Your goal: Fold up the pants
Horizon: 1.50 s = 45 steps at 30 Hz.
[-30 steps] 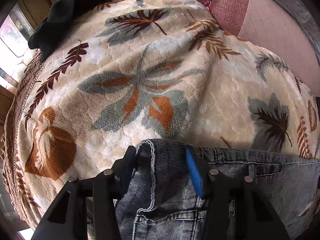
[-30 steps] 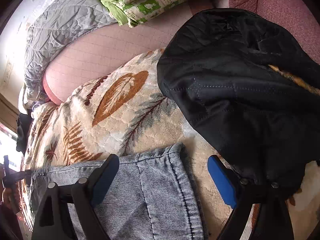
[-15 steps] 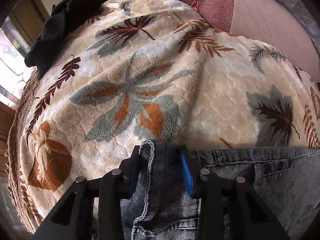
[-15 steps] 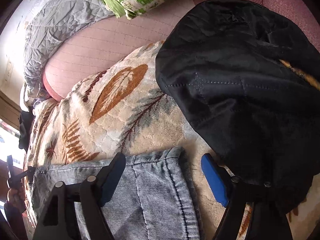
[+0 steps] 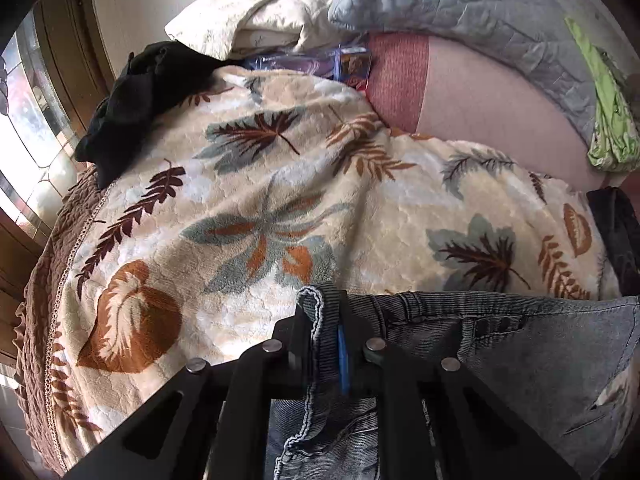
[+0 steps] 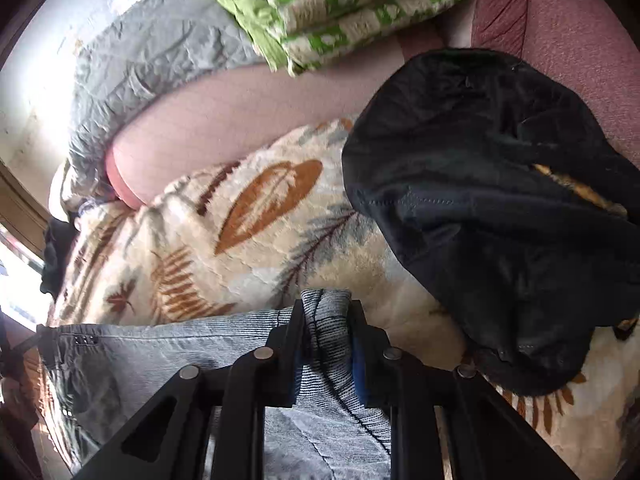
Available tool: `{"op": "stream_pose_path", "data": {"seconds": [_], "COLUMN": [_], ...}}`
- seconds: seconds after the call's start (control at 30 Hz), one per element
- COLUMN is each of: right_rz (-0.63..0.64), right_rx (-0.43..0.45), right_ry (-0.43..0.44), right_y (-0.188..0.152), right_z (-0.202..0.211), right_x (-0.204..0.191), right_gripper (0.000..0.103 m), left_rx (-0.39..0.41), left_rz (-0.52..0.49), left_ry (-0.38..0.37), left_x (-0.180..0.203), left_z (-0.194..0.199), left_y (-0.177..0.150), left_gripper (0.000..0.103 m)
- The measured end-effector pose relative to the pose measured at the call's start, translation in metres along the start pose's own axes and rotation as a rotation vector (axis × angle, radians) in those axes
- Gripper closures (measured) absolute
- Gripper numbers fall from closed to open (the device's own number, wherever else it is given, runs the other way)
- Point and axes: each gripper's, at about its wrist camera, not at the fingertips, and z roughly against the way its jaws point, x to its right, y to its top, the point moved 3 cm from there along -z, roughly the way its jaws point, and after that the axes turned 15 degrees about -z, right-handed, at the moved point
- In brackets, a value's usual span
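On the leaf-patterned blanket [image 5: 280,208] lies one pair of pants [image 5: 520,352], grey-blue washed denim with fine ribbed lines, stretched flat between two grippers. The left gripper [image 5: 326,336] is pressed together on the pants' thick stitched edge, which bunches up between its fingers. The right gripper [image 6: 326,340] pinches a gathered fold of the pants' other end [image 6: 324,320]. Three small dark studs sit along the top edge. Two dark garments rest on the blanket: a black jacket [image 6: 500,220] just beside the right gripper, and a black cloth [image 5: 136,100] at the far left corner. Beyond lie a grey quilt [image 5: 460,12] and a green-patterned bundle [image 6: 340,4].
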Motion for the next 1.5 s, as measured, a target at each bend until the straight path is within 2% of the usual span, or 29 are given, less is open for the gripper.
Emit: {"op": "stream_pose_path", "data": {"seconds": [0.13,0.23,0.33,0.4,0.6,0.7,0.73,0.8,0.83,0.93,0.97,1.03,1.07,1.17,1.27,1.37,1.43,1.5], "right_rz": [0.002,0.009,0.035,0.045,0.134,0.148,0.145,0.151,0.156,0.151,0.139,0.117,0.108,0.063,0.012,-0.03,-0.032,0.011], "right_rx": [0.092,0.101,0.1,0.067,0.002,-0.1,-0.141,-0.217,-0.234,-0.216,-0.2,-0.136,-0.102,-0.101,-0.121,-0.135,-0.159,-0.184], "right_ry": [0.061,0.098,0.119,0.127,0.094,0.067,0.055,0.011,-0.005,0.025,0.047,0.07,0.07,0.068,0.018,-0.026,-0.027,-0.061], "right_y": [-0.005,-0.024,-0.055,-0.081,-0.163,-0.195,-0.205,-0.222,-0.227,-0.228,-0.225,-0.212,-0.203,-0.183,-0.167,-0.157,-0.156,-0.159], "right_z": [0.06,0.094,0.119,0.127,0.149,0.149,0.148,0.147,0.15,0.17,0.177,0.187,0.187,0.163,0.125,0.096,0.083,0.073], "right_x": [-0.004,0.0,0.013,0.024,0.06,0.083,0.092,0.108,0.115,0.127,0.128,0.125,0.121,0.111,0.106,0.111,0.11,0.104], "right_gripper": [0.082,0.082,0.082,0.082,0.082,0.076,0.066,0.051,0.049,0.049,0.048,0.037,0.037,0.037,0.037,0.038,0.052,0.062], "left_rx": [0.093,0.147,0.176,0.179,0.143,0.078,0.05,0.013,0.002,-0.002,0.001,0.02,0.041,0.091,0.129,0.145,0.128,0.093], "left_rz": [0.008,0.008,-0.004,-0.014,-0.03,-0.057,-0.059,-0.067,-0.078,-0.106,-0.116,-0.133,-0.13,-0.091,-0.088,-0.089,-0.095,-0.087], "left_ry": [-0.013,-0.02,-0.01,-0.001,-0.005,0.002,-0.003,0.0,0.007,0.015,0.037,0.116,0.136,0.094,0.05,-0.003,-0.014,-0.04], "left_x": [-0.002,-0.004,-0.001,0.003,0.016,0.024,0.025,0.025,0.025,0.02,0.018,0.012,0.009,0.013,0.034,0.062,0.079,0.094], "left_z": [0.065,0.111,0.145,0.159,0.167,0.154,0.15,0.145,0.147,0.163,0.17,0.184,0.191,0.203,0.204,0.195,0.182,0.164], "left_y": [-0.013,-0.039,-0.08,-0.114,-0.223,-0.264,-0.276,-0.291,-0.296,-0.305,-0.306,-0.303,-0.3,-0.287,-0.269,-0.254,-0.248,-0.246], "left_gripper": [0.092,0.092,0.092,0.092,0.092,0.092,0.091,0.086,0.084,0.078,0.078,0.077,0.077,0.077,0.076,0.07,0.06,0.06]}}
